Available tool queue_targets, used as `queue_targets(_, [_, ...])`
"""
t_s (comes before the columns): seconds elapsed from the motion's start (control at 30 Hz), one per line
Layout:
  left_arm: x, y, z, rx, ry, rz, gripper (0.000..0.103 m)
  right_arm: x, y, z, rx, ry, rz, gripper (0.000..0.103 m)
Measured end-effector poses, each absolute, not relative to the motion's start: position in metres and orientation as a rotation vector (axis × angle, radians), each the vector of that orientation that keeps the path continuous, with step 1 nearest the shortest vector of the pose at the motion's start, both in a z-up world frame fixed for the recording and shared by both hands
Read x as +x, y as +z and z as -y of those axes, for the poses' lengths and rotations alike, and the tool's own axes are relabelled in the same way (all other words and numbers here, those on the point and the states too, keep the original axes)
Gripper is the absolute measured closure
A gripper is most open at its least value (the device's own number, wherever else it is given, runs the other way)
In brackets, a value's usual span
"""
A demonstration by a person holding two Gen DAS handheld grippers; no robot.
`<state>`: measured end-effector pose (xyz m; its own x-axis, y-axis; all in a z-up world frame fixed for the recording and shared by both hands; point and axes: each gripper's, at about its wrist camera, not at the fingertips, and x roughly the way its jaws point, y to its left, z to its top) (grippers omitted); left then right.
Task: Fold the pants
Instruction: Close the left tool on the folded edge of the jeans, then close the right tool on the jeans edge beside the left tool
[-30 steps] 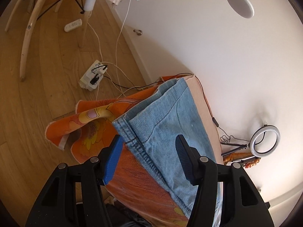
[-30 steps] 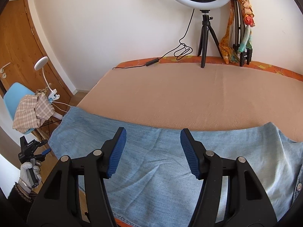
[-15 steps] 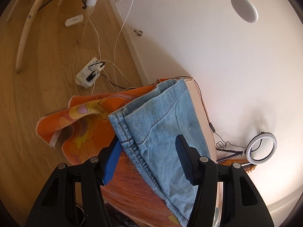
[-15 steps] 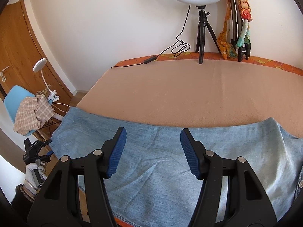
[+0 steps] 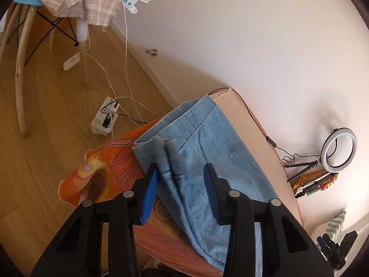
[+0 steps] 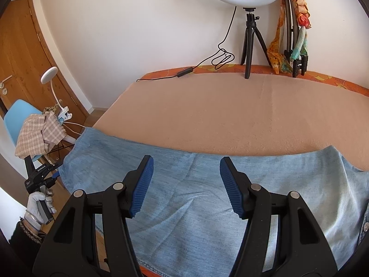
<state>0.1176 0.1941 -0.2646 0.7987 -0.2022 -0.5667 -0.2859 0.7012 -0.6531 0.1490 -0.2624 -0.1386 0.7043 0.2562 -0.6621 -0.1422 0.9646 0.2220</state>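
Light blue jeans (image 6: 207,196) lie flat across the near side of a peach-covered table (image 6: 230,115), legs pointing left. In the left wrist view the leg ends (image 5: 203,143) hang over the table's end, and the hems (image 5: 170,161) bunch in a ridge between the jaws. My left gripper (image 5: 181,184) is open, its jaws on either side of the hem ridge. It also shows in the right wrist view (image 6: 42,173) at the leg ends. My right gripper (image 6: 185,184) is open and empty, just above the middle of the jeans.
An orange patterned cloth (image 5: 110,168) hangs off the table's end. A ring light on a tripod (image 6: 249,34) and scarves (image 6: 297,30) stand at the far edge. A blue chair with checked cloth (image 6: 37,133), a clip lamp (image 6: 53,87) and a power strip (image 5: 105,120) are on the left.
My left gripper has closed in on the leg ends, and the hems now bunch up between its open jaws. My right gripper has barely moved.
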Motion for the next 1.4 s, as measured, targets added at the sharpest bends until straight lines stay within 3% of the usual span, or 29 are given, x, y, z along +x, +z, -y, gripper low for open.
queue_targets(0.03, [0.118,-0.263,-0.194,-0.797,0.037,-0.649,0.092,0.149,-0.139,0.261,0.154,0.223,-0.761,0.040])
queue_targets(0.2, [0.116,-0.249,-0.184,-0.727,-0.013,-0.609,0.091,0.148,-0.144,0.256,0.128,0.222,-0.772,0.040])
queue_targets(0.43, [0.112,-0.260,-0.194,-0.838,0.003,-0.628,0.090,0.150,-0.146,0.250,0.117,0.236,-0.777,0.040])
queue_targets(0.47, [0.113,-0.262,-0.194,-0.850,0.015,-0.651,0.088,0.151,-0.146,0.249,0.114,0.238,-0.777,0.040])
queue_targets(0.53, [0.112,-0.266,-0.195,-0.872,0.025,-0.673,0.069,0.151,-0.145,0.247,0.110,0.242,-0.775,0.040])
queue_targets(0.6, [0.110,-0.266,-0.195,-0.880,0.046,-0.683,0.058,0.152,-0.146,0.244,0.103,0.247,-0.775,0.040])
queue_targets(0.8, [0.105,-0.274,-0.207,-0.929,0.091,-0.678,0.053,0.151,-0.148,0.236,0.072,0.261,-0.781,0.040])
queue_targets(0.87, [0.105,-0.276,-0.209,-0.933,0.086,-0.661,0.057,0.151,-0.149,0.233,0.064,0.265,-0.784,0.040])
queue_targets(0.9, [0.105,-0.276,-0.209,-0.924,0.083,-0.655,0.065,0.151,-0.150,0.232,0.062,0.267,-0.785,0.040])
queue_targets(0.93, [0.106,-0.277,-0.209,-0.915,0.078,-0.646,0.083,0.152,-0.150,0.231,0.060,0.269,-0.786,0.040])
queue_targets(0.97, [0.106,-0.277,-0.210,-0.908,0.073,-0.635,0.089,0.151,-0.150,0.230,0.060,0.271,-0.786,0.040])
queue_targets(1.27, [0.103,-0.253,-0.204,-0.974,-0.057,-0.530,0.091,0.151,-0.154,0.230,0.067,0.268,-0.795,0.040])
queue_targets(1.4, [0.105,-0.223,-0.174,-0.861,-0.160,-0.521,0.092,0.153,-0.158,0.231,0.094,0.277,-0.808,0.040])
